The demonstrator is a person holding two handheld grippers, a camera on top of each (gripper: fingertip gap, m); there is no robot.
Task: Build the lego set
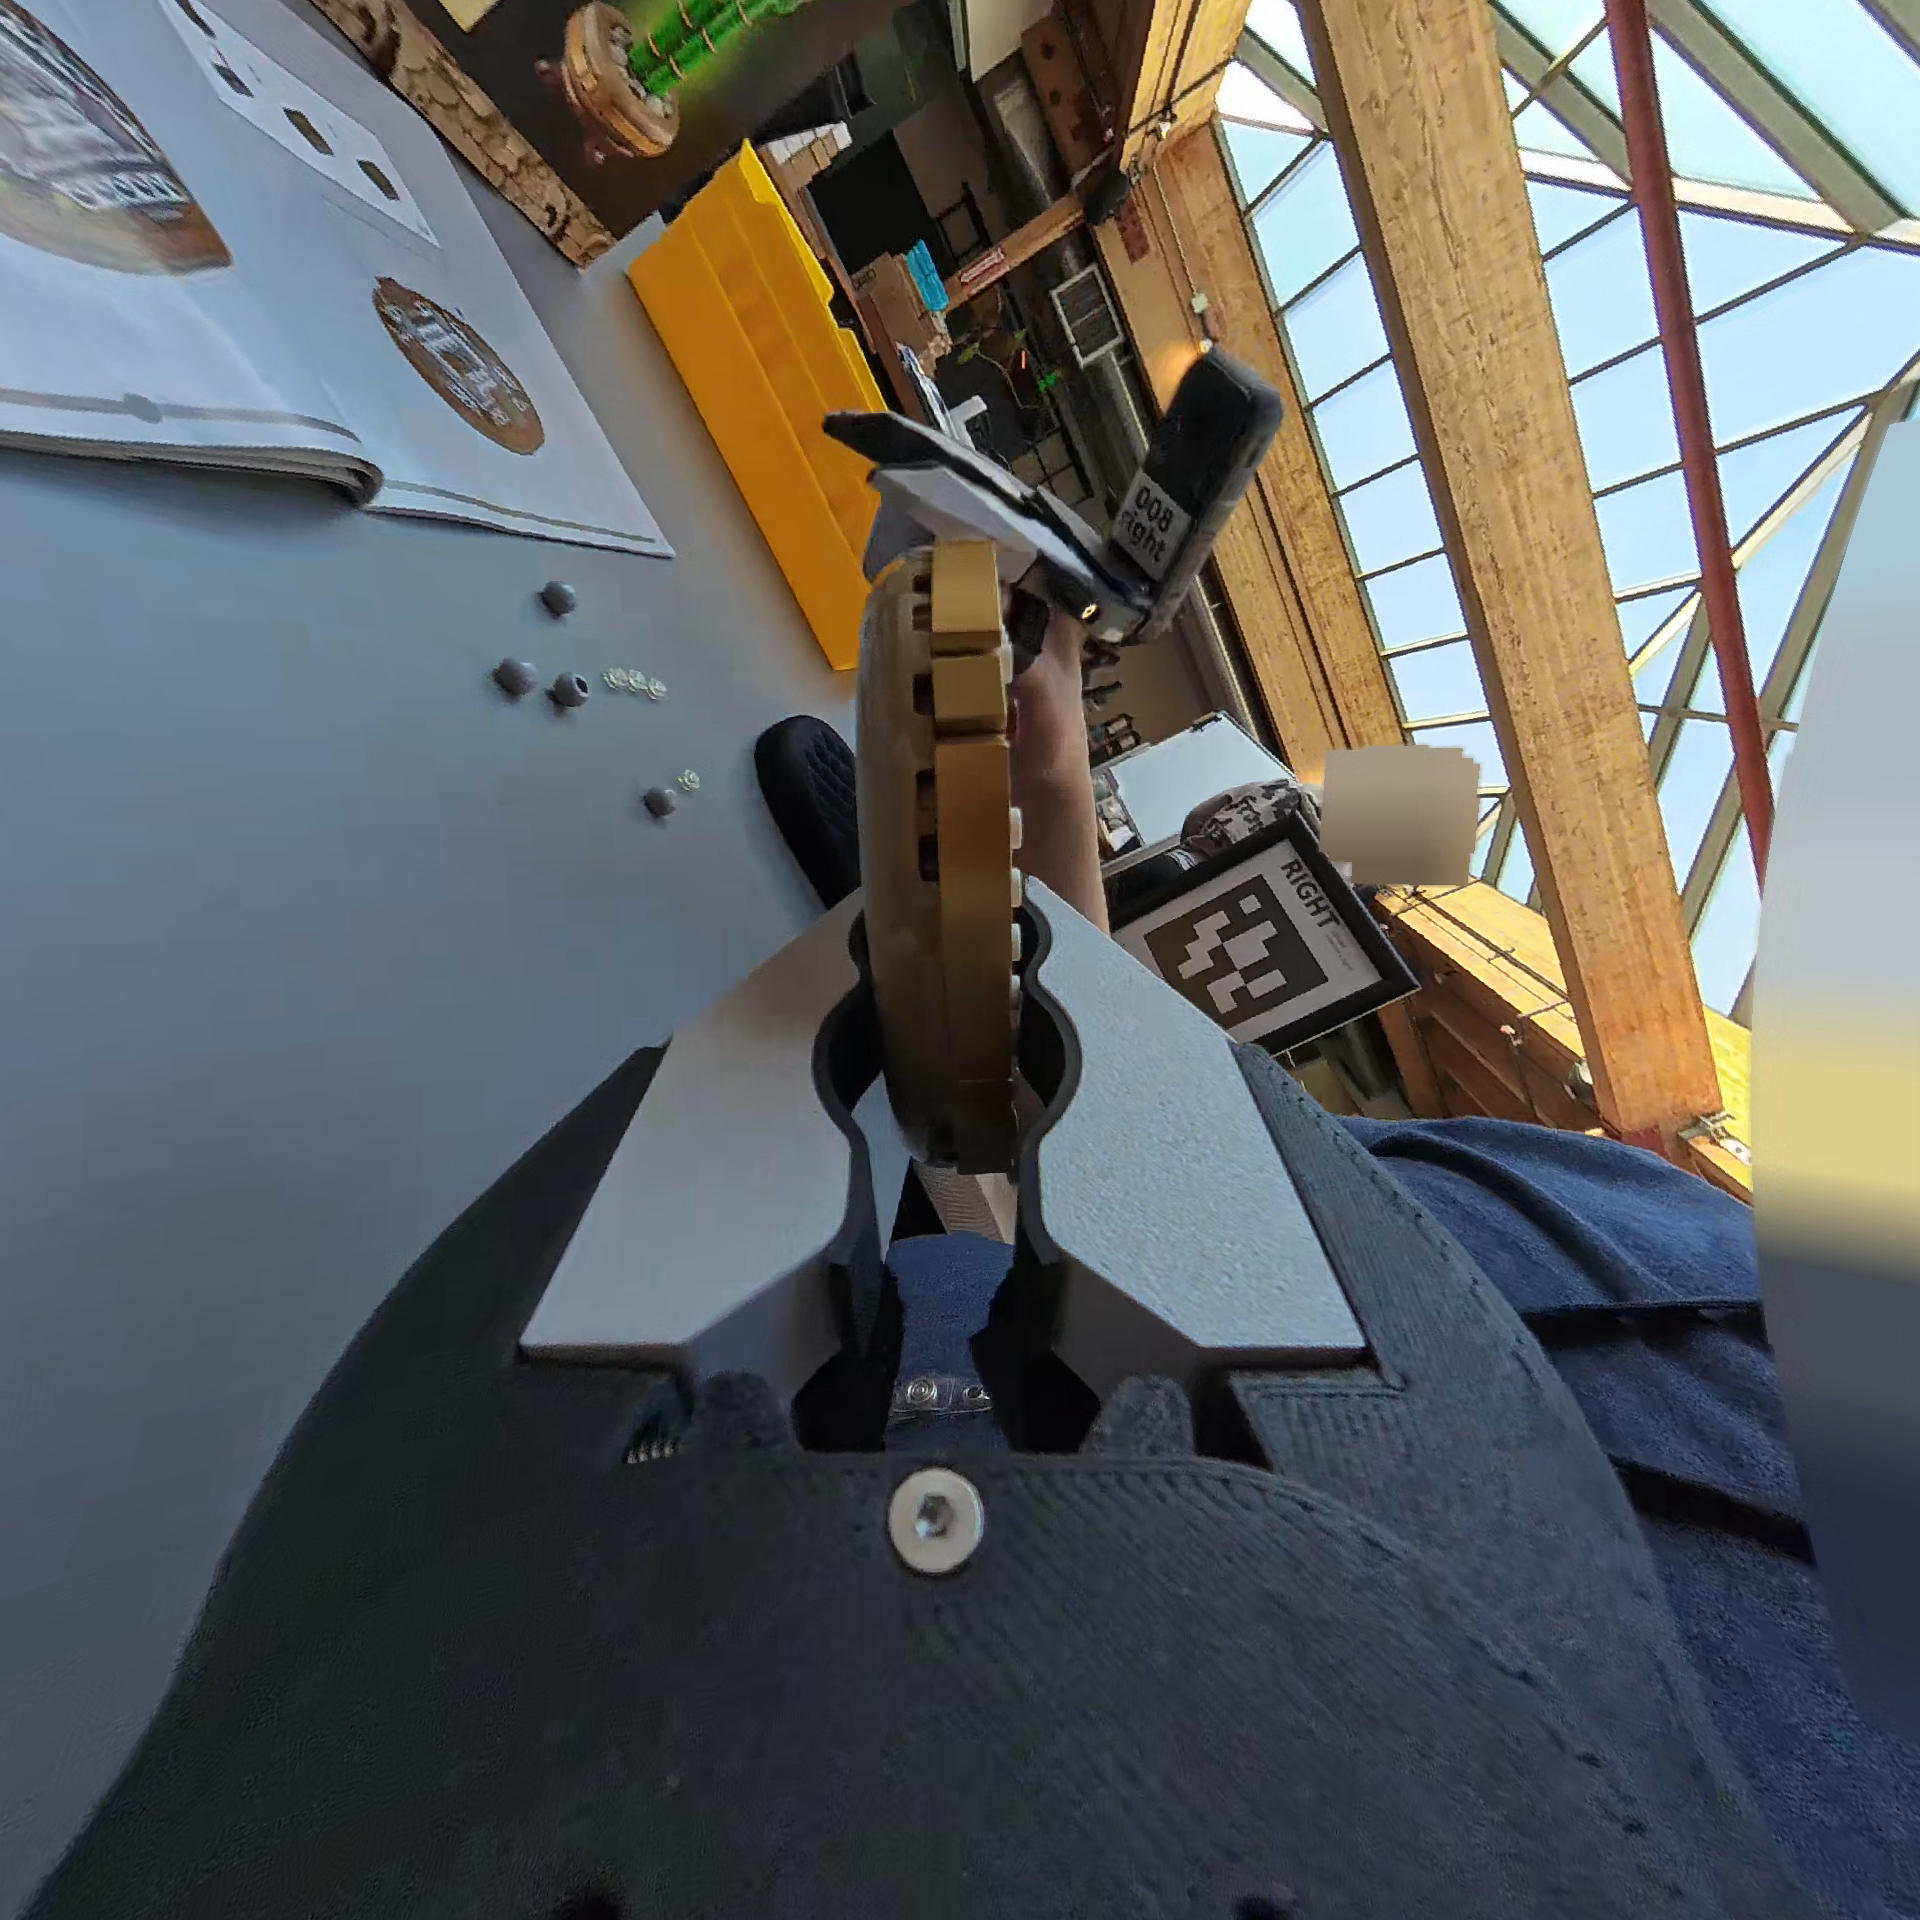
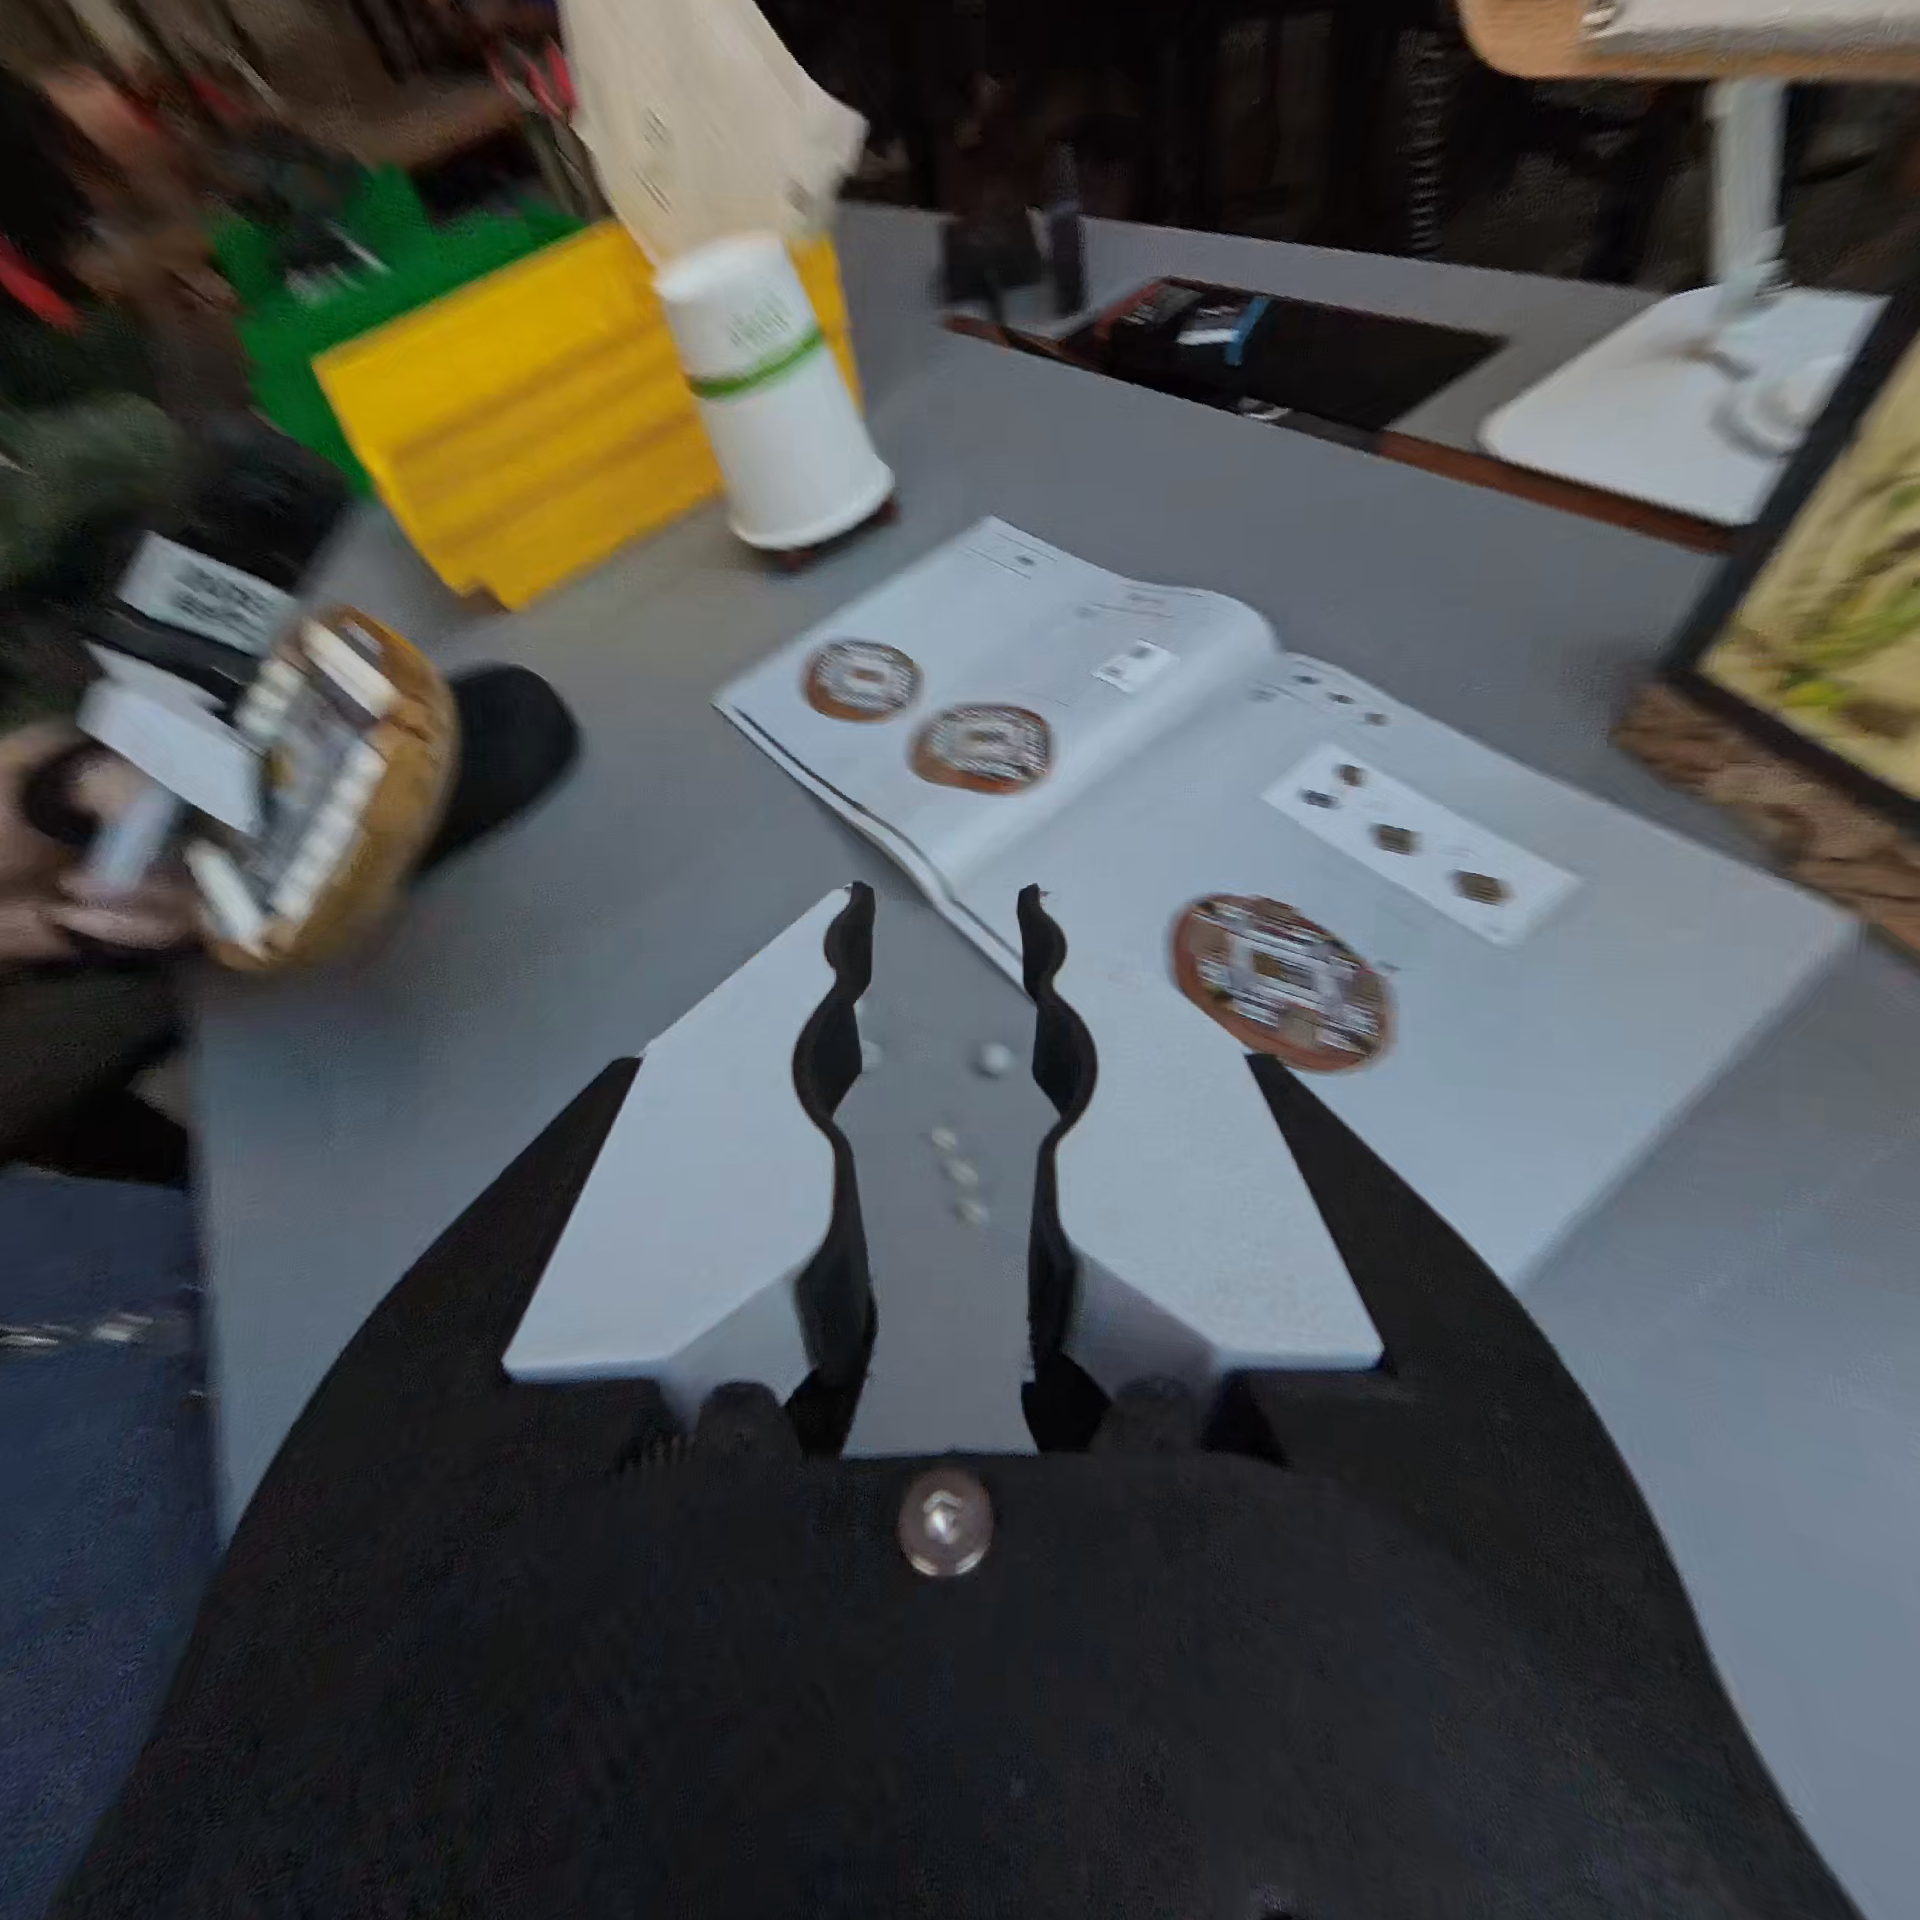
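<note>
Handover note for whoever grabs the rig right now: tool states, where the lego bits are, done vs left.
Left tool: shut on the round gold lego disc, held edge-on, off the table.
Right tool: open, empty, hovering over the loose pieces; view is motion-blurred.
Loose pieces: small dark grey round parts and tiny clear studs on the grey table, near the open instruction booklet.
Yellow bin at the far edge.
Done: disc is partly built, with white bricks on one face.
Left: the loose pieces are not yet attached; probably pick one next.
</note>
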